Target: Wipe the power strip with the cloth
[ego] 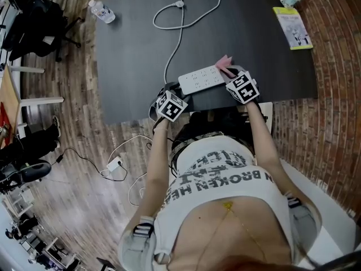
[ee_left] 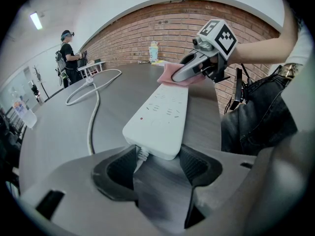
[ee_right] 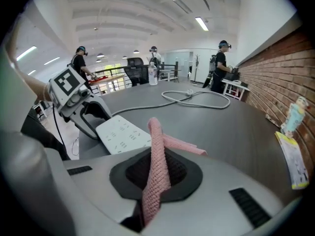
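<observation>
Closest in, my right gripper (ee_right: 156, 175) is clenched on the cloth (ee_right: 156, 146): pink knit, pinched at a fold w/ one flap standing up between the jaws and a tail trailing ahead onto the counter (ee_right: 236, 127). It looks soft and limp, so I'd guess it bunches unless I keep it pinched low and drag it flat. Across from it, my left gripper (ee_left: 156, 162) is closed on the cord end of the power strip (ee_left: 160, 113), a pad against each side. The strip runs straight away from those jaws to the cloth at its far end. It's white hard plastic, prob. light, stiff and slick, so likely to skate on the smooth counter if wiped unpinned. The narrow cord end seems the right place to hold it, as that keeps the socket face clear. The cord (ee_left: 91, 117) leaves to the left of the left gripper and loops away. Well beyond both grippers are 2 containers: a clear bottle (ego: 102, 11) far left and a lidded cup (ee_left: 153, 51) far ahead by the brick wall. Can't tell what's in either.
</observation>
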